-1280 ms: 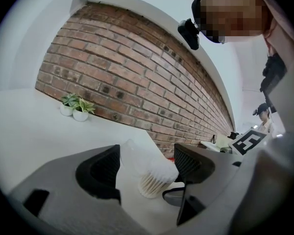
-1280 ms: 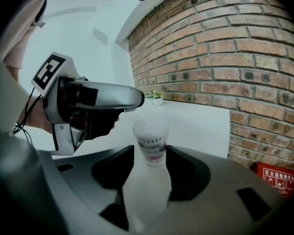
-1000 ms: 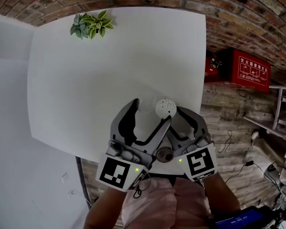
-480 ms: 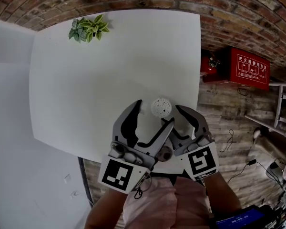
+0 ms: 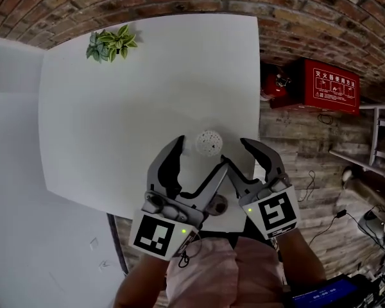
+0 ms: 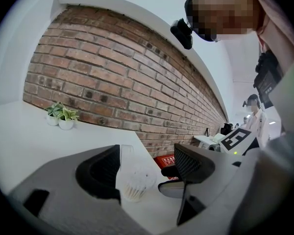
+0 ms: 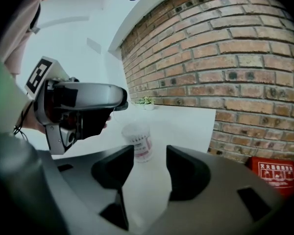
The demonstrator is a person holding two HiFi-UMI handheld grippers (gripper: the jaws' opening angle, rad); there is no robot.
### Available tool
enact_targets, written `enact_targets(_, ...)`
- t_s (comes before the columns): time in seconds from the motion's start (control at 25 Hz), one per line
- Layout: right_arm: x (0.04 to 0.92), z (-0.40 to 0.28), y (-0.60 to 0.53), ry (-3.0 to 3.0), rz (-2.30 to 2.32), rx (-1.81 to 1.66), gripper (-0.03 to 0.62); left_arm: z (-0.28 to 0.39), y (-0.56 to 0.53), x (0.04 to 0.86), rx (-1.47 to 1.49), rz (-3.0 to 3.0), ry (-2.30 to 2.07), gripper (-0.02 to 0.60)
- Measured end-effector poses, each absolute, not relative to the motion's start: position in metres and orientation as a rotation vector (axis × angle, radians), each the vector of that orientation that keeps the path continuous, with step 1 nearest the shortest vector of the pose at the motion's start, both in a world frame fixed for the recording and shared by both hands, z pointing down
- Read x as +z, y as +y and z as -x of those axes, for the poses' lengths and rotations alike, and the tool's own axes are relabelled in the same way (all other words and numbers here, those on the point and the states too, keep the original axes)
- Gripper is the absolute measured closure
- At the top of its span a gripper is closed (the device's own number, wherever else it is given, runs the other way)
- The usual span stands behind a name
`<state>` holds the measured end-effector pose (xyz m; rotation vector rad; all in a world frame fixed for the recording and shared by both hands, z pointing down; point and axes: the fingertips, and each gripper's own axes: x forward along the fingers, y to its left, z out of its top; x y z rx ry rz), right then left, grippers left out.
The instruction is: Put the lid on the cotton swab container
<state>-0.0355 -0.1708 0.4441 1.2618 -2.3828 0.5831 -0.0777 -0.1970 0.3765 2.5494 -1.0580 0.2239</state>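
Cotton swab container (image 5: 209,143) stands between left hand-held gripper's (image 5: 201,154) parted jaws.

Clear lid (image 6: 121,154) by the left gripper's (image 5: 201,153) jaw: outline faint, we cannot tell whether it touches the jaw or the swab container (image 5: 209,143). Left gripper and right gripper (image 5: 237,158) cover the table's (image 5: 115,108) near edge in the head view. Container label print too small for us to read in the right gripper view; same for the lettering on the red box (image 5: 332,86). Left forearm (image 5: 141,287) cut off by the head view's bottom edge
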Motion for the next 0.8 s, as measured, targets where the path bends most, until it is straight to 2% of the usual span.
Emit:
enact_targets(0.4,0.447,0.033,-0.166,-2.38,-1.26,0.588,0.405,0.073,-0.193,0.374,0.233,-2.577,-1.043,0.225)
enact_targets(0.8,0.451,-0.008,-0.168,-2.302,-1.403,0.608,0.41,0.068,-0.189,0.372,0.253,-2.592,-1.031,0.225)
